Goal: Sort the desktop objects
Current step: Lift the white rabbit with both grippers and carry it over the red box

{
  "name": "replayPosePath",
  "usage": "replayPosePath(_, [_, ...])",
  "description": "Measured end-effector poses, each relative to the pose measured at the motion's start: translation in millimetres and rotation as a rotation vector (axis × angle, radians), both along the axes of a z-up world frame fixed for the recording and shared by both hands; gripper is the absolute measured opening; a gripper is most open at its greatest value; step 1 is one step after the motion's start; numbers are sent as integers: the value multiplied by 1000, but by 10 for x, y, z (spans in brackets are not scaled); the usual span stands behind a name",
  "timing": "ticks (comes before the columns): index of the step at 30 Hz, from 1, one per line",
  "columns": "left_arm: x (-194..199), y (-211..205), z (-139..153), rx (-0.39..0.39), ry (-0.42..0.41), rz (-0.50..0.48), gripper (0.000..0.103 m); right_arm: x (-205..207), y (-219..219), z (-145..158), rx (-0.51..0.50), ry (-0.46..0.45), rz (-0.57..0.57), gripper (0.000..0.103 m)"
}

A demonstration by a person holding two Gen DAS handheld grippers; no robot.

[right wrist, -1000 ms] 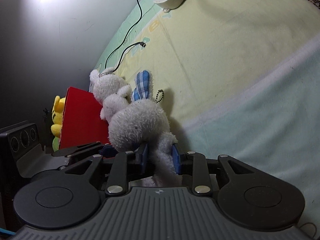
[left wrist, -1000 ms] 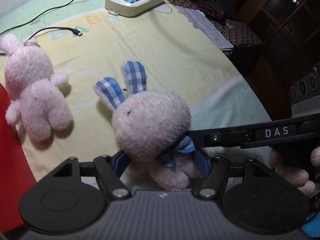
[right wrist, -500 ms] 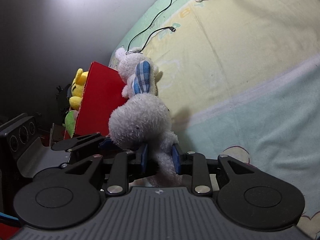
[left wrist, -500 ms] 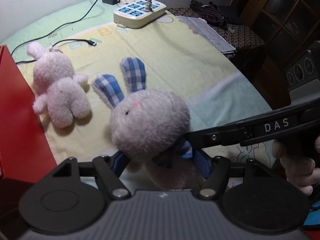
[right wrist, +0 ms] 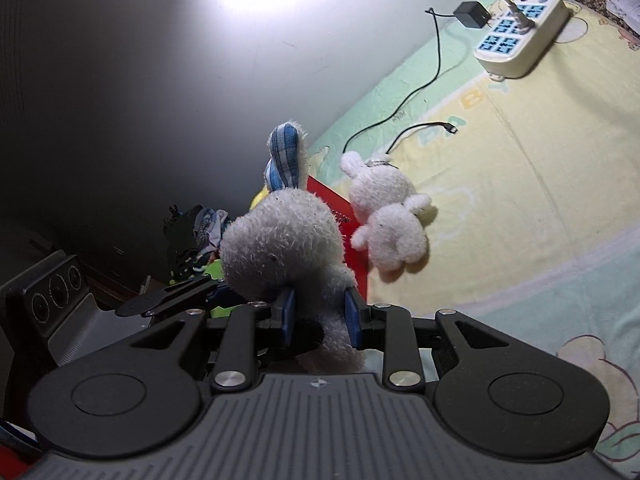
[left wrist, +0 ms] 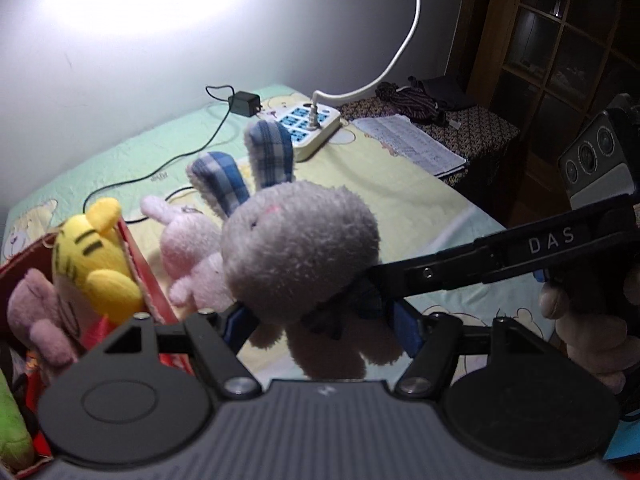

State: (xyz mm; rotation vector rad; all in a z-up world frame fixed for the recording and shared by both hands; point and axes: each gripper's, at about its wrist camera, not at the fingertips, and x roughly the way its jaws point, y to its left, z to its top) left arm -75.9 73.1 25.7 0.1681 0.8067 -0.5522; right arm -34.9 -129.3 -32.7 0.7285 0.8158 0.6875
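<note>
Plush rabbit (left wrist: 300,248) clamped between both left tongs (left wrist: 324,324) and right tongs (right wrist: 318,316).

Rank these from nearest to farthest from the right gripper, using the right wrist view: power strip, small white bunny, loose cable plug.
1. small white bunny, lying just beyond the right gripper, beside the red box.
2. loose cable plug, farther up the sheet.
3. power strip, top right, by the wall.

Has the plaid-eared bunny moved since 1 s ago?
Yes. The plaid-eared bunny has been lifted off the blanket and carried toward the red box, judged against the small white bunny lying there.
</note>
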Motion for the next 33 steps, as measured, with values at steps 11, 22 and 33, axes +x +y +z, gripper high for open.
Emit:
replayPosePath(11, [-100, 889, 299, -23, -105, 55, 71, -21, 814, 293, 23, -106, 20, 28])
replayPosePath(22, [-81, 1554, 292, -3, -143, 111, 72, 109, 1529, 322, -4, -113, 24, 28])
replayPosePath(33, [141, 2067, 90, -7, -89, 194, 72, 357, 2132, 265, -111, -73, 38, 28])
